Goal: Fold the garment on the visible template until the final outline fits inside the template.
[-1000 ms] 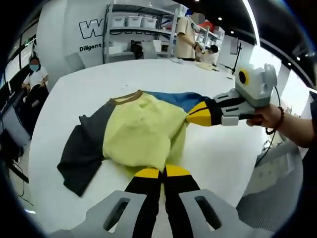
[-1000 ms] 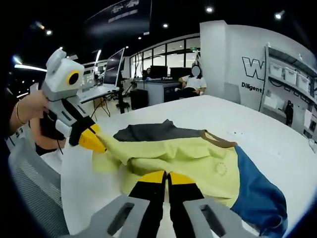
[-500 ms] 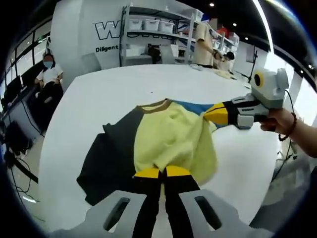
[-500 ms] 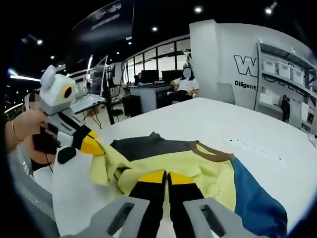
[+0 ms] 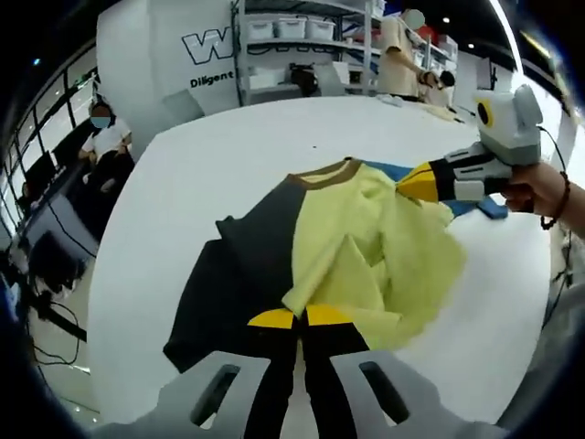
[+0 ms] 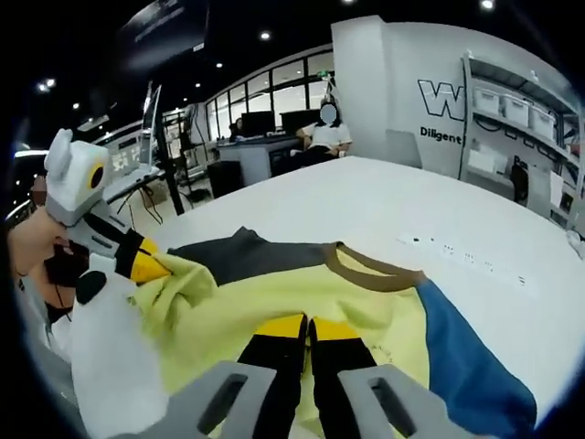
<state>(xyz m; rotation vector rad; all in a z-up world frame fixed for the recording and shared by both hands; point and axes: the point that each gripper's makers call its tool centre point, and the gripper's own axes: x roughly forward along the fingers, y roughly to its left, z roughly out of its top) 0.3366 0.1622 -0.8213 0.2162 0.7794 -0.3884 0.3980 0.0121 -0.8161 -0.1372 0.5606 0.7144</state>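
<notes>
The left gripper was clamped on the yellow hem of the shirt, which lay on the white table. The right gripper pinched the same hem further along. The brown collar lay ahead of both, so the fold ran toward it.

From my seat both views are bright and evenly lit by ceiling spots, the white table almost glaring with soft shadows, straight lines bowing hard toward the edges and the far background going a little soft.
</notes>
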